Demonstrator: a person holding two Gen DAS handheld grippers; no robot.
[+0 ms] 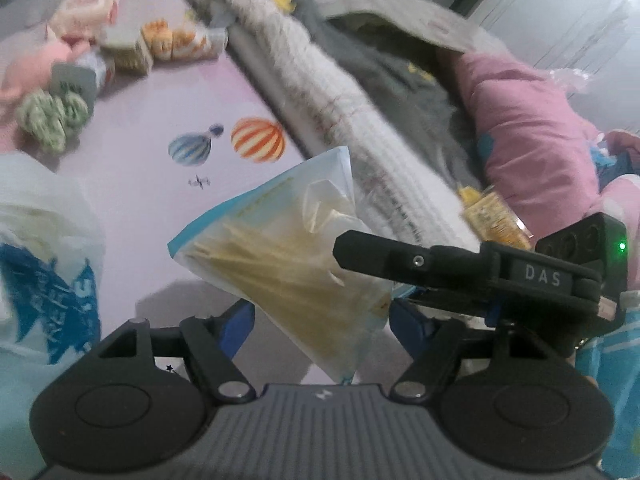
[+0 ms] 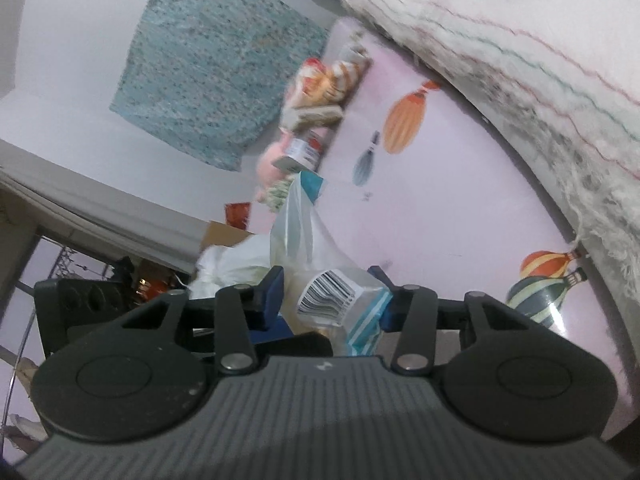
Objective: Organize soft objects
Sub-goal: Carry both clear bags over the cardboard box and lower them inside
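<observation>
Balloon-print mat [image 1: 168, 168] (pale pink), cluttered.

The clear plastic bag [image 1: 280, 264] between the left gripper's [image 1: 320, 320] matt black fingers is glossy and crinkled, with a paper barcode label [image 2: 326, 292]. Beneath it the pink balloon-print sheet [image 1: 160, 168] looks smooth with a slight sheen. Beyond, to the right, lies a fuzzy, rough-knit white blanket [image 1: 320, 92].
</observation>
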